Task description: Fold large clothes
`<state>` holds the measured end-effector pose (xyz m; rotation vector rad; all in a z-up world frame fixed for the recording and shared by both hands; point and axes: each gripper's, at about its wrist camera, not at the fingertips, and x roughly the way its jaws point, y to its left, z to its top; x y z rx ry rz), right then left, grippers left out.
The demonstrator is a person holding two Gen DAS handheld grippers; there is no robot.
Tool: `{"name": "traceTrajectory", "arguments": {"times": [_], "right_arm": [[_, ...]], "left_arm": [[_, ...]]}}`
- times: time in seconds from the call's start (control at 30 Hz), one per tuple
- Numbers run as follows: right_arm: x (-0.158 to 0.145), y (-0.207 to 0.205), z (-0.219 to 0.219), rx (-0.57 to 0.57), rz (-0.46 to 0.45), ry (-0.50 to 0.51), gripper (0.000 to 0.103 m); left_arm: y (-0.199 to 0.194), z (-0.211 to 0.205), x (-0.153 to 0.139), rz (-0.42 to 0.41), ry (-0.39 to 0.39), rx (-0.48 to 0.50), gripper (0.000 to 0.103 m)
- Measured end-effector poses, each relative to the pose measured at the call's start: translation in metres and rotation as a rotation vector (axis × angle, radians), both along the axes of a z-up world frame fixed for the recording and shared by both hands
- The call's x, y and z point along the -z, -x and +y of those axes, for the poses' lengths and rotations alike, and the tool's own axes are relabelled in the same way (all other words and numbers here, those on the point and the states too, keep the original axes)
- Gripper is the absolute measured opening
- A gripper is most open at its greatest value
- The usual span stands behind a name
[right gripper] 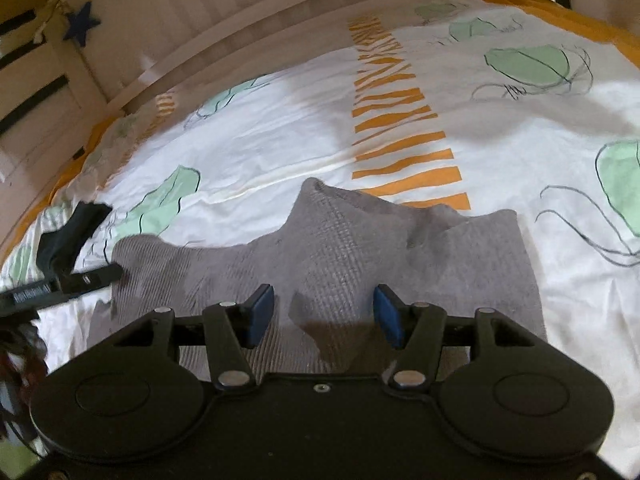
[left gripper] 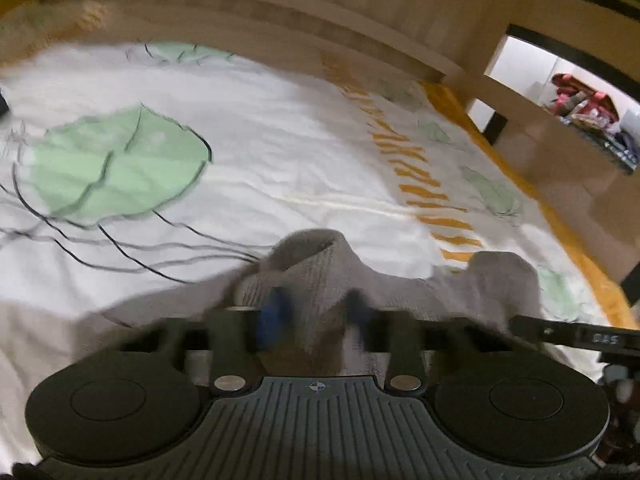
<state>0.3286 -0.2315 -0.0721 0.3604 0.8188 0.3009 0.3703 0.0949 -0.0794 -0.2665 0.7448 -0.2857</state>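
Lying on a white bed cover (right gripper: pixel 280 140) printed with green jellyfish shapes and a band of orange stripes (right gripper: pixel 404 128), the grey knitted garment (right gripper: pixel 332 248) is bunched into folds and peaks rather than spread flat. In the right wrist view the right gripper (right gripper: pixel 322 314) hovers over the garment's near part with its blue-padded fingers (right gripper: pixel 262 312) standing apart; the knit shows between them, but the pads do not press on it, so this hand is released. At the left edge of that view the tip of the other gripper's black frame reaches the garment's left border, beside a dark piece of cloth (right gripper: pixel 74 228) that lies on the cover. In the left wrist view, which is blurred, the left gripper (left gripper: pixel 316 314) has a ridge of the grey knit rising between its blue pads (left gripper: pixel 272 316); the pads look drawn in against the fabric, grasping it, though the smear keeps the contact from being sharp. A pale wooden bed frame (right gripper: pixel 224 32) runs along the far side of the cover, with a dark blue star (right gripper: pixel 82 24) hung on it.
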Motion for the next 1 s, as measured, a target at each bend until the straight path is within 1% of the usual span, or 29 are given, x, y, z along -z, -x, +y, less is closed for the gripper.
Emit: {"name": "traceTrajectory", "arguments": {"times": [0.03,0.1,0.17,0.23,0.27,0.37,0.4,0.43,0.47,0.5,0.53,0.57,0.6,0.63,0.67,0.7,0.73,0.77,0.8,0.87,0.9,1.0], "right_arm": [[0.000,-0.002,0.001,-0.002,0.009,-0.004,0.047],[-0.005,-0.001,0.002,-0.010,-0.005,0.011,0.013],[-0.015,0.003,-0.002,-0.013,-0.057,-0.006,0.012],[-0.017,0.005,-0.010,0.005,-0.070,-0.022,0.012],[-0.012,0.003,-0.013,0.021,-0.055,-0.009,0.012],[0.014,-0.004,-0.023,0.064,0.033,0.006,0.012],[0.023,-0.005,-0.025,0.071,0.053,-0.006,0.009],[0.026,-0.003,-0.027,0.080,0.042,-0.025,0.009],[0.026,-0.002,-0.029,0.085,0.037,-0.038,0.009],[0.024,-0.001,-0.029,0.084,0.035,-0.043,0.016],[0.021,0.000,-0.028,0.080,0.026,-0.039,0.024],[0.015,0.002,-0.026,0.075,0.006,-0.023,0.033],[0.008,0.006,-0.023,0.078,-0.023,0.011,0.048],[0.001,0.011,-0.021,0.083,-0.055,0.039,0.057],[-0.006,0.017,-0.020,0.088,-0.096,0.063,0.057],[-0.014,0.023,-0.018,0.091,-0.140,0.086,0.057],[-0.019,0.027,-0.015,0.087,-0.175,0.105,0.057],[-0.025,0.031,-0.011,0.074,-0.216,0.122,0.057],[-0.029,0.032,-0.007,0.056,-0.242,0.126,0.057],[-0.034,0.029,0.005,-0.004,-0.277,0.118,0.057],[-0.036,0.025,0.012,-0.028,-0.279,0.118,0.057],[-0.034,0.011,0.033,-0.096,-0.278,0.131,0.057]], "left_arm": [[0.001,0.002,-0.001,-0.009,0.006,-0.016,0.016],[0.005,0.010,-0.004,-0.046,0.031,-0.034,0.014],[0.007,0.019,-0.004,-0.046,0.025,-0.039,0.014],[0.006,0.027,0.004,-0.008,-0.013,-0.057,0.014],[0.004,0.032,0.009,0.016,-0.028,-0.077,0.014],[0.000,0.050,0.028,0.095,-0.073,-0.149,0.014],[0.000,0.055,0.032,0.102,-0.078,-0.158,0.014],[0.002,0.060,0.033,0.097,-0.059,-0.159,0.014],[0.005,0.064,0.030,0.093,-0.046,-0.169,0.014],[0.009,0.065,0.025,0.086,-0.044,-0.180,0.014],[0.013,0.065,0.020,0.075,-0.049,-0.180,0.016],[0.018,0.063,0.014,0.057,-0.064,-0.175,0.022],[0.024,0.060,0.006,0.037,-0.078,-0.170,0.026],[0.030,0.057,-0.002,0.012,-0.083,-0.165,0.027],[0.036,0.053,-0.010,-0.015,-0.081,-0.156,0.032],[0.040,0.047,-0.017,-0.038,-0.077,-0.146,0.041],[0.045,0.039,-0.024,-0.062,-0.073,-0.128,0.046],[0.047,0.031,-0.030,-0.082,-0.071,-0.104,0.055],[0.046,0.023,-0.033,-0.096,-0.072,-0.075,0.058],[0.041,0.003,-0.036,-0.106,-0.080,-0.012,0.059],[0.037,-0.007,-0.036,-0.110,-0.082,0.009,0.059],[0.020,-0.029,-0.033,-0.128,-0.089,0.039,0.060]]}}
